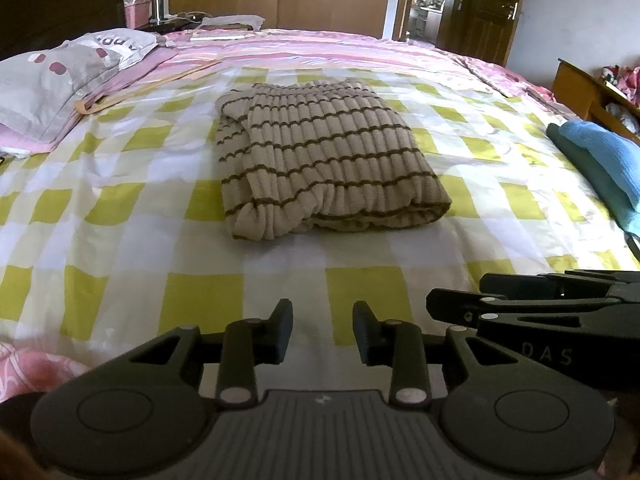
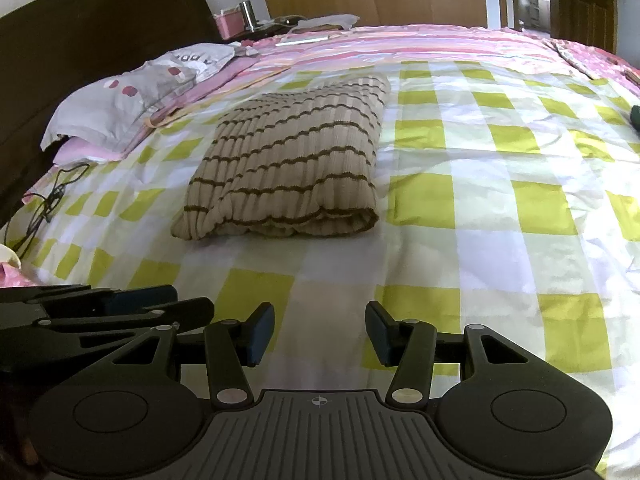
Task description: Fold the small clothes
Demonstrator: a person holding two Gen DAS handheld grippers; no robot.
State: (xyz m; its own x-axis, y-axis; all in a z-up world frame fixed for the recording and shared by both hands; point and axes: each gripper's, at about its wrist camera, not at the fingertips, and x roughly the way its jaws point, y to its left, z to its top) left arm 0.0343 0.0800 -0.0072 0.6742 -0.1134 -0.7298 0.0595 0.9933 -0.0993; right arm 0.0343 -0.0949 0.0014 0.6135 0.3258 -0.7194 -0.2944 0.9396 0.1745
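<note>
A beige knit sweater with thin brown stripes [image 1: 320, 160] lies folded into a thick rectangle on the yellow-and-white checked bedsheet [image 1: 120, 208]; the right wrist view shows the sweater [image 2: 288, 168] left of centre. My left gripper [image 1: 322, 332] hovers over the sheet in front of the sweater, apart from it, jaws open with nothing between them. My right gripper [image 2: 320, 334] is also open and empty, close beside the left one. Each view catches the other gripper at its edge: the right gripper [image 1: 452, 306], the left gripper [image 2: 188, 300].
A grey pillow [image 1: 60, 76] lies at the left by the dark headboard [image 2: 80, 20]. A wooden hanger [image 1: 132, 92] rests near the pillow. Folded blue and dark green clothes [image 1: 600, 160] sit at the right edge. A black cable [image 2: 48, 200] trails at the bed's left side.
</note>
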